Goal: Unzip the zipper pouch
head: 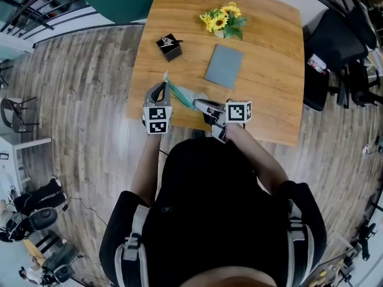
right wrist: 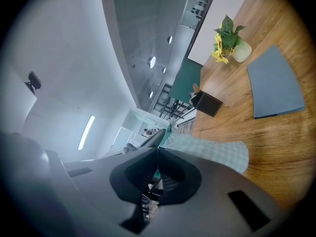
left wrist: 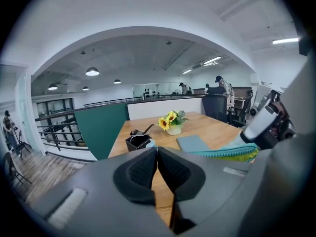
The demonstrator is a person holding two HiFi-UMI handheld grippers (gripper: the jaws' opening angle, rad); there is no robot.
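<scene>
The zipper pouch (head: 179, 94) is held up over the table (head: 269, 70), at the table's 6 o'clock edge in the head view. It is stretched between the two grippers.

The left gripper (head: 160, 89) is at the pouch's 10 o'clock end. In its own view the jaws of the left gripper (left wrist: 157, 149) are pressed together, and a small pale bit of cloth is seen at their tips. So that end of the pouch is judged to be pinched there.

The right gripper (head: 202, 105) is at the pouch's 4 o'clock end. The jaws of the right gripper (right wrist: 157, 152) are closed too, and something teal is caught between them. It is likely the zipper pull, but this cannot be told for sure. The checked cloth of the pouch (right wrist: 212, 149) is seen just past the jaws.

The step in hand is judged to be the pulling of the zipper. How far it is open cannot be told.

Next, the left end should be held firm while the pull is drawn along the teal zipper line (left wrist: 222, 151), away from the left gripper. The pouch should be pulled tight so the zipper is not jammed.
</scene>
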